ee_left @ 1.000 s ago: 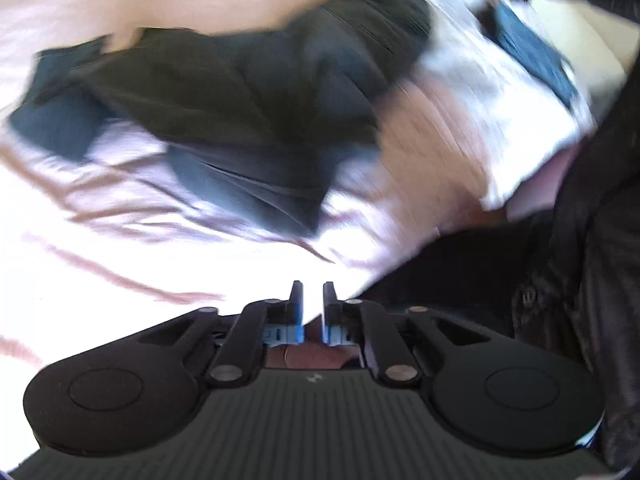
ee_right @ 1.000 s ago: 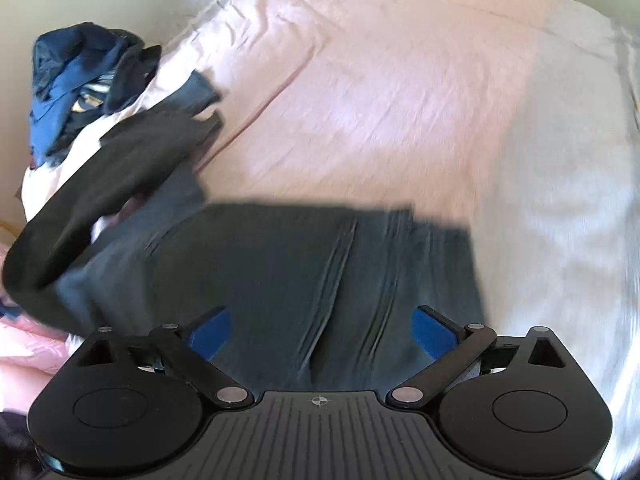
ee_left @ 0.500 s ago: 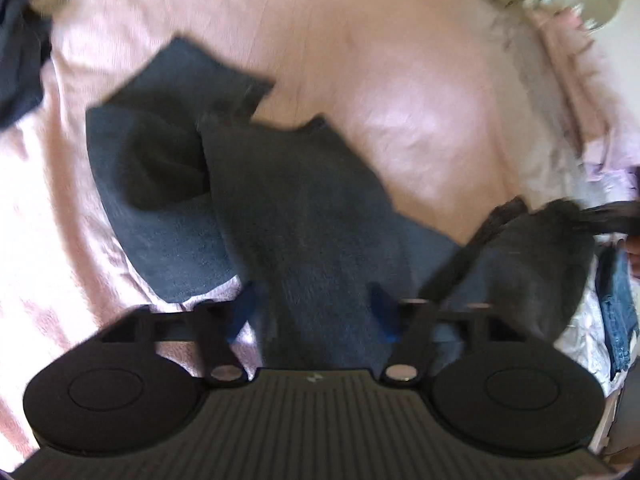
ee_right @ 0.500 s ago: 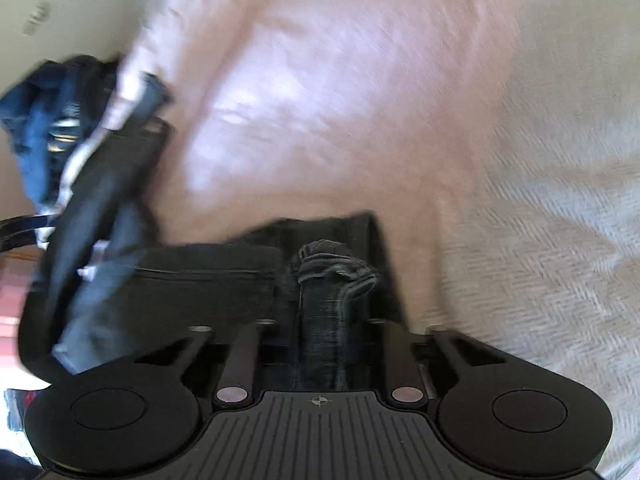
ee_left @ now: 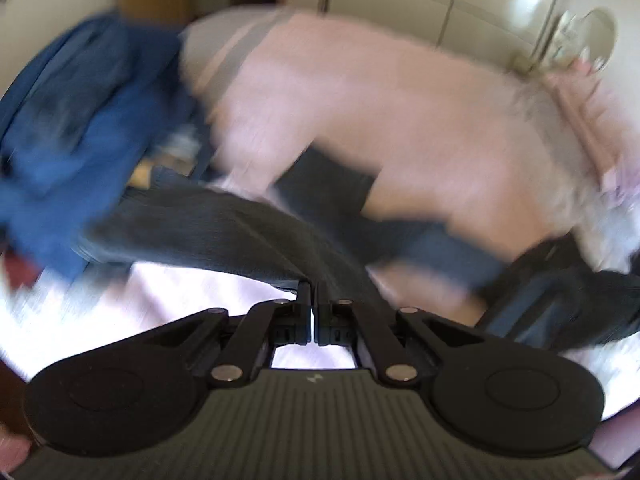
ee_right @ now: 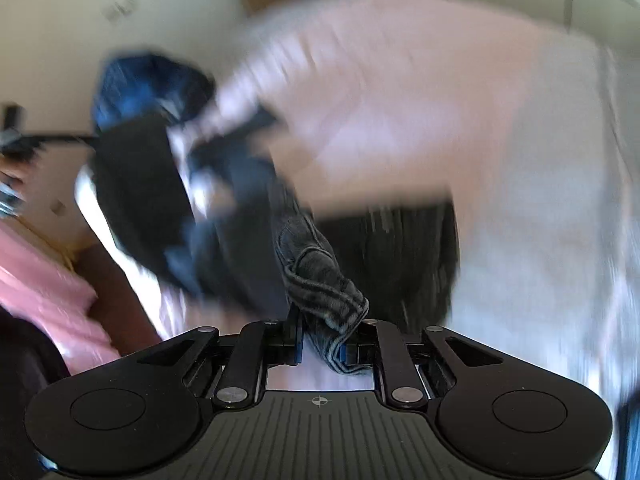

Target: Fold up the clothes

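A pair of dark grey jeans (ee_left: 224, 232) lies stretched over the pink bed sheet (ee_left: 400, 120). My left gripper (ee_left: 313, 294) is shut, its tips on the edge of the jeans fabric. My right gripper (ee_right: 320, 336) is shut on a bunched waistband part of the jeans (ee_right: 320, 276), lifted off the bed. The rest of the jeans (ee_right: 400, 256) hangs down to the sheet (ee_right: 400, 100). Both views are blurred by motion.
A heap of blue clothes (ee_left: 68, 120) lies at the bed's left edge, also seen in the right wrist view (ee_right: 148, 84). A pink pillow (ee_right: 36, 292) sits at lower left. Cream wardrobe doors (ee_left: 460, 4) stand behind the bed.
My left gripper went from open over the jeans to shut at their edge. My right gripper stays shut on the jeans. Both views have swung up toward the walls.
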Motion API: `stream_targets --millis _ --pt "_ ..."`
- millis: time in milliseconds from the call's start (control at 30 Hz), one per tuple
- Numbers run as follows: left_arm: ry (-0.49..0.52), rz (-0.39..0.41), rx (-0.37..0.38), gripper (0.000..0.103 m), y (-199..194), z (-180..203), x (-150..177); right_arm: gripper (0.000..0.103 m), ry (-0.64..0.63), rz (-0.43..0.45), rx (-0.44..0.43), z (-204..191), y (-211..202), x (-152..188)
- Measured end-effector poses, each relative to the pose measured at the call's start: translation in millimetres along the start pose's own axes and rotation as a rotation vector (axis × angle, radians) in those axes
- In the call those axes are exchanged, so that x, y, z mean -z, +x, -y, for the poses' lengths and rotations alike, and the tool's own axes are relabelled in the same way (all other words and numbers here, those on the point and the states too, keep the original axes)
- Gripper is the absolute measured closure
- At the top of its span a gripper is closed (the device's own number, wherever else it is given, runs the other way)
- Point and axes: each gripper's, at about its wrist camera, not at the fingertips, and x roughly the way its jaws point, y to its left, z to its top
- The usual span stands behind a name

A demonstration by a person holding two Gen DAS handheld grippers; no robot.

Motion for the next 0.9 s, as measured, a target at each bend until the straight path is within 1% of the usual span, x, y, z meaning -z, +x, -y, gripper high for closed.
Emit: stream_targets --millis 33,67,133,200,267,300,333,367,400,433,467,500,567,600,633,667,733,767,800,867,900 --pt "-0.002 -0.034 -0.019 0.103 4.1 -5.6 12.9 0.089 0.020 -0.052 0.029 -4.0 9.4 20.3" --pt "-0.001 -0.065 -0.038 0.103 9.1 -10.0 24.2 0.089 0.053 -0.087 0.055 -5.5 17.3 36.1" --pt "0.018 -0.111 -0.066 0.103 21.6 -12.1 34.9 0.089 0.132 -0.131 0.104 -6.1 30.2 60.6" --pt "0.059 -0.129 -0.066 0.102 28.5 -10.8 35.5 0.088 0.193 -0.161 0.146 -8.1 40.0 68.6" --pt "0.094 -0.136 -0.060 0.099 30.9 -9.5 29.4 0.086 0.217 -0.183 0.181 -9.5 40.6 63.9" --pt "0.100 -0.142 -0.051 0.098 31.9 -10.2 26.4 0.077 0.209 -0.195 0.200 -12.6 41.5 57.3" --pt "0.106 -0.144 -0.043 0.096 31.9 -10.7 22.4 0.073 0.191 -0.208 0.220 -17.3 43.5 48.7" --pt "0.111 -0.143 -0.031 0.095 30.1 -10.5 17.2 0.056 0.175 -0.222 0.233 -18.4 43.5 38.4" --pt "0.118 -0.133 -0.016 0.090 29.6 -8.9 9.8 0.034 0.164 -0.225 0.231 -18.5 41.8 27.9" --pt "0.127 -0.113 0.000 0.082 26.6 -6.0 0.6 0.025 0.155 -0.213 0.214 -19.8 38.6 20.0" --pt "0.131 -0.094 0.018 0.078 22.5 -3.1 -7.6 0.020 0.150 -0.202 0.190 -19.6 35.1 10.1" --pt "0.139 -0.079 0.038 0.074 19.4 0.4 -16.9 0.020 0.146 -0.197 0.162 -18.3 32.0 -2.2" --pt "0.170 -0.061 0.081 0.069 17.2 9.9 -39.6 0.020 0.129 -0.176 0.113 -14.4 25.3 -31.2" --pt "0.191 -0.050 0.094 0.063 17.4 15.5 -50.1 0.020 0.119 -0.147 0.089 -13.3 21.2 -45.2" --pt "0.228 -0.039 0.091 0.058 22.0 23.1 -58.2 0.020 0.116 -0.104 0.063 -10.3 17.8 -60.1" --pt "0.272 -0.032 0.086 0.055 30.7 31.7 -65.4 0.020 0.120 -0.066 0.046 -4.5 16.7 -74.0" --pt "0.381 -0.045 0.078 0.041 55.6 53.4 -74.1 0.020 0.125 0.008 0.052 14.0 27.8 -95.0" --pt "0.442 -0.058 0.077 0.039 70.9 65.6 -75.9 0.020 0.127 0.046 0.058 24.0 34.8 -105.0" --pt "0.509 -0.073 0.084 0.039 88.5 78.4 -74.5 0.020 0.128 0.064 0.073 36.1 45.1 -113.1" --pt "0.641 -0.106 0.097 0.039 123.9 103.6 -67.3 0.020 0.102 0.043 0.103 55.9 77.2 -125.1" --pt "0.707 -0.119 0.091 0.039 140.8 113.8 -61.3 0.020 0.085 0.029 0.116 64.9 94.2 -131.0"
